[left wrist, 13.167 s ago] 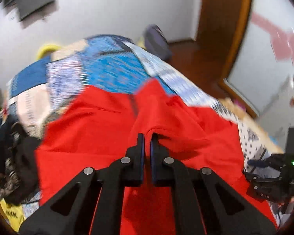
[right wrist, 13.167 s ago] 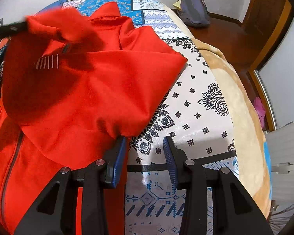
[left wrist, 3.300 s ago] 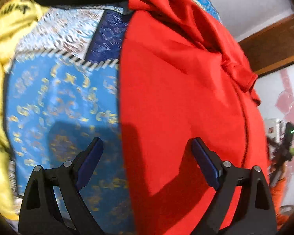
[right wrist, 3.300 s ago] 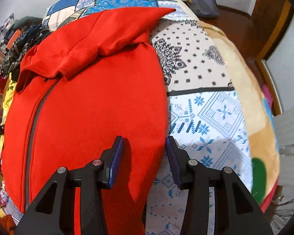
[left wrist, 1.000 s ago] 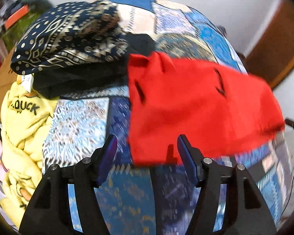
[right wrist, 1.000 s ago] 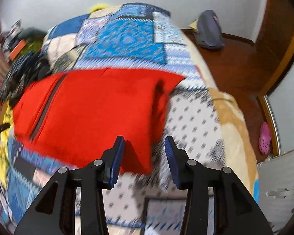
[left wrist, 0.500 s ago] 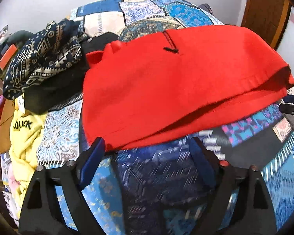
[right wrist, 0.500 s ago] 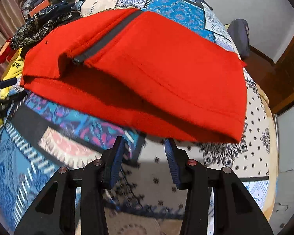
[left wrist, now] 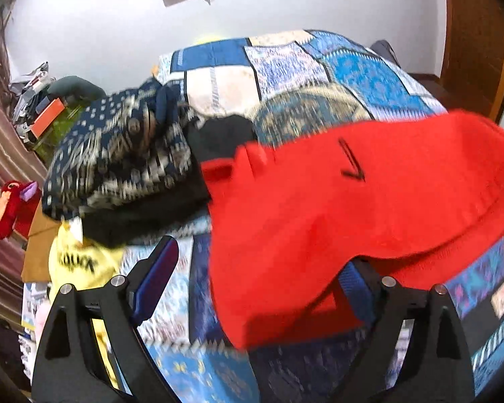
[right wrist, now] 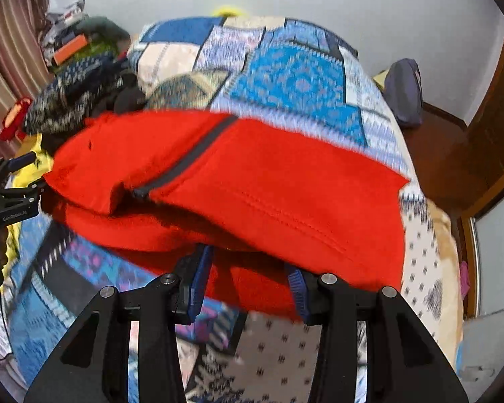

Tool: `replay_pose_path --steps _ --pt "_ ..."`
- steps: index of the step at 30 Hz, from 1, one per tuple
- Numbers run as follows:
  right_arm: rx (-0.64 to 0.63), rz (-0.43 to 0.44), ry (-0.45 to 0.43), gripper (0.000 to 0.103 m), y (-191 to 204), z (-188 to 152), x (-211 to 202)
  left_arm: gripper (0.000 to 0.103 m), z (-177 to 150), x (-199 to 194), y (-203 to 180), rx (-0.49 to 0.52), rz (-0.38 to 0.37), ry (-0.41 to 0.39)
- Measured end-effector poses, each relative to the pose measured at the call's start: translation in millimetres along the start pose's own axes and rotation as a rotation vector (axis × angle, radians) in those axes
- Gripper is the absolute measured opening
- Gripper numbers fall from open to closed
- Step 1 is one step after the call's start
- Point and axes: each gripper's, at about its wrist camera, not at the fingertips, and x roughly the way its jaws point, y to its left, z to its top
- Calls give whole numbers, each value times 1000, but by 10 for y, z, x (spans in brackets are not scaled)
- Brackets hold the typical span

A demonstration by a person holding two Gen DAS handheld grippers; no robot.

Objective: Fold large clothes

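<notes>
The folded red zip-up fleece jacket [right wrist: 252, 181] lies on the blue patchwork-quilted bed [right wrist: 292, 77], its near edge draped over the wide-open left tool [left wrist: 255, 278] and the open right tool [right wrist: 247, 275], beside a dark patterned clothes pile [left wrist: 117, 161].

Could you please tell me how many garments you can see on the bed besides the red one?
3: a navy patterned garment near the far left, a black one beside it, and a yellow one at the left edge. More may be hidden.
</notes>
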Motion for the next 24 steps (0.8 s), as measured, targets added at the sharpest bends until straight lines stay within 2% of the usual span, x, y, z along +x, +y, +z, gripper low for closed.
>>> replay_pose_path --steps 6,10,13,18,24 --pt "-17 -43 -71 39 49 433 -25 91 670 272 169 -9 14 -5" --pt "23 -115 -116 39 -35 830 37 91 1214 216 298 -33 43 -60" --pt "81 -85 -143 39 -104 970 -7 91 1452 -11 417 -99 -27 -126" --pt "70 -48 -152 39 -37 855 -108 91 1360 -146 369 -90 -111 -131" --pt "-25 -49 -49 39 78 569 34 91 861 64 28 24 -147 -12"
